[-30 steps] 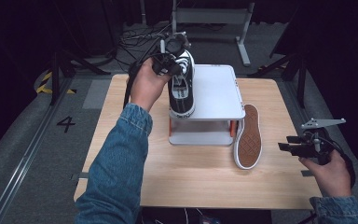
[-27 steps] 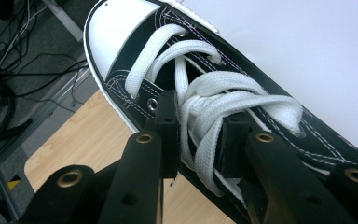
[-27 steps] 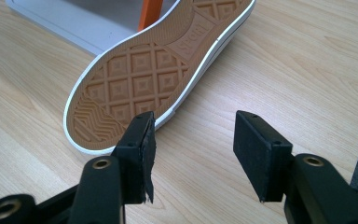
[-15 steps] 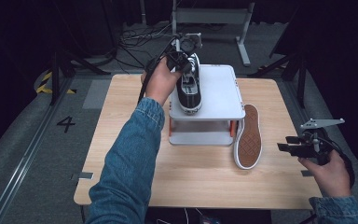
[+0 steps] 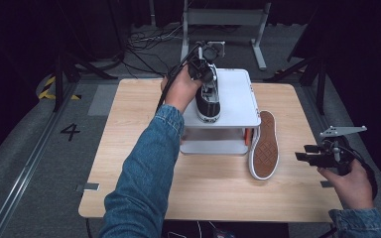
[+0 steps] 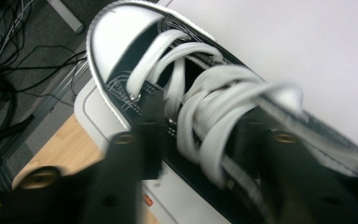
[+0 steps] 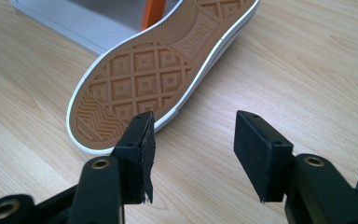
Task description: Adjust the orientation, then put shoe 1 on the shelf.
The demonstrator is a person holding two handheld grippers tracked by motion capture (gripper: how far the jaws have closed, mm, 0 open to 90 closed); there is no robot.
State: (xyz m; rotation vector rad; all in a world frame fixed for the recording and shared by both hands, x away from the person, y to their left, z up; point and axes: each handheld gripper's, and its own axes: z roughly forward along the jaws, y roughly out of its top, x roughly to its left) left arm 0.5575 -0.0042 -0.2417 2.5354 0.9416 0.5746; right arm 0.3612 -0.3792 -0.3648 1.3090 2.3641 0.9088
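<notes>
High view, black sneaker (image 5: 209, 99), white laces, white toe cap

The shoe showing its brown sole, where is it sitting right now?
In the high view the second sneaker lies on its side on the wooden table, leaning against the right edge of the white two-tier stand, ahead of the open right gripper.

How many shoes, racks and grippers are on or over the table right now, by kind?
Shoes: 2, a black sneaker upright on the rack and a second shoe on its side, sole showing, leaning against the rack
White two-tier rack: 1
Grippers: 2, the left gripper at the sneaker, the right gripper open over the table edge
Total: 5
</notes>
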